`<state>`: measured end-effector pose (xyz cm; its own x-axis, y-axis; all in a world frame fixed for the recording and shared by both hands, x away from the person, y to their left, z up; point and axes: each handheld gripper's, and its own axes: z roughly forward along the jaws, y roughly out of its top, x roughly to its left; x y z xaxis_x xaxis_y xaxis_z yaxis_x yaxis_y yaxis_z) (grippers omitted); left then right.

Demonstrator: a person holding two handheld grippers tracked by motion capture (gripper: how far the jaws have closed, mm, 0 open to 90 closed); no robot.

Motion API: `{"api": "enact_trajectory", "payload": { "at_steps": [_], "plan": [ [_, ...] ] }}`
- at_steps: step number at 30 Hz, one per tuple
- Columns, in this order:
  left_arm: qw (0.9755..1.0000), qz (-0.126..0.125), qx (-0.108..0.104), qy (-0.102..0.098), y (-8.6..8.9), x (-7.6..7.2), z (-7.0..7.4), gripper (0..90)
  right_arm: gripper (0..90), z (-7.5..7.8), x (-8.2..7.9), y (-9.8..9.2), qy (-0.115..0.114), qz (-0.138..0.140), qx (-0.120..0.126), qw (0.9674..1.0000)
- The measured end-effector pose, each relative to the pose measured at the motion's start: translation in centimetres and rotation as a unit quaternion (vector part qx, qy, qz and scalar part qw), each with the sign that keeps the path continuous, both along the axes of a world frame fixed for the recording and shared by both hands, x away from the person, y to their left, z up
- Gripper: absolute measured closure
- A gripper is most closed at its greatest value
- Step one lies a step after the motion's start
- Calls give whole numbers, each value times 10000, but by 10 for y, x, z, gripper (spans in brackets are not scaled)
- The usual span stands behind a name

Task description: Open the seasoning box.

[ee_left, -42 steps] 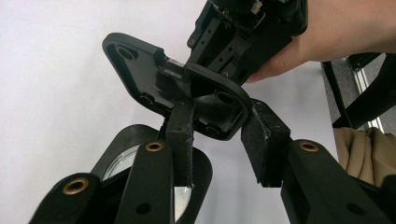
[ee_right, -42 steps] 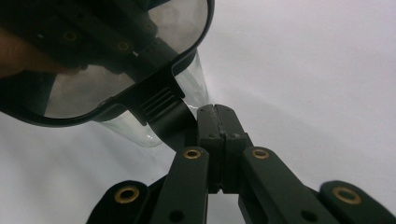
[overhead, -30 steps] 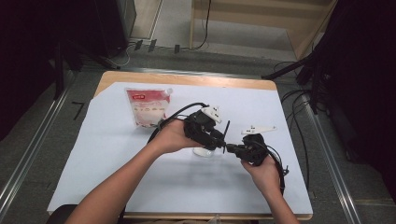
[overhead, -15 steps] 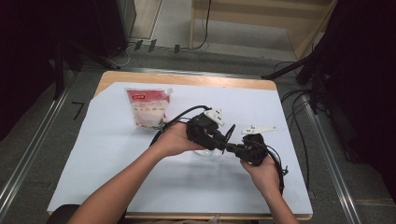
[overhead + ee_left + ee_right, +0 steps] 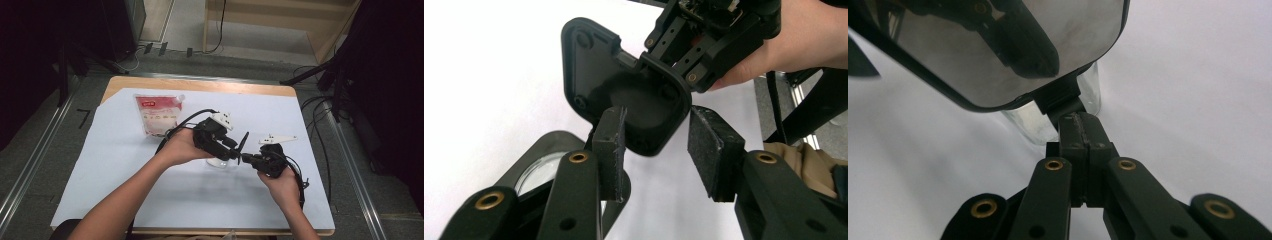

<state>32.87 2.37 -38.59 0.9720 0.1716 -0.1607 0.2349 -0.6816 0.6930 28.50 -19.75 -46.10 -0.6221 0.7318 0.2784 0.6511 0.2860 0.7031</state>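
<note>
A small black-backed mirror hangs above the white sheet between the two grippers. My right gripper is shut on the mirror's black stem, and the glass reflects dark gripper parts. In the left gripper view the mirror's black back faces me. Its lower corner sits between the pads of my left gripper. Those jaws have just been opening, and the right-hand pad stands apart from the mirror's edge. In the high view the left gripper meets the right gripper at mid-table.
A red and white pouch lies at the back left of the white sheet. A round clear piece in a dark rim rests on the sheet under the left gripper. Cables run off the table's right side.
The left gripper's jaws stand wider around the mirror than before. That hand has edged slightly to the right. The right hand has stayed put.
</note>
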Motion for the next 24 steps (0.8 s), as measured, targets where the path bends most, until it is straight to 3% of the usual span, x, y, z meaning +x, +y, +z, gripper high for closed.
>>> {"api": "enact_trajectory", "payload": {
  "at_steps": [7, 14, 19, 24],
  "plan": [
    [9999, 164, -1, 14, 21, 2, 5, 511, 900, -3, -12, 6, 57, 147, -55, 9999],
    [9990, 445, 30, 48, 39, 3, -4, 469, 900, -13, -11, 16, 144, 261, -137, 9995],
    [9977, 683, -53, 8, 52, 1, -12, 460, 900, -18, -6, 13, 203, 229, -101, 9995],
    [9967, 808, -59, 92, 60, 3, -18, 461, 900, -18, -3, 11, 165, 215, -133, 9995]
  ]
}}
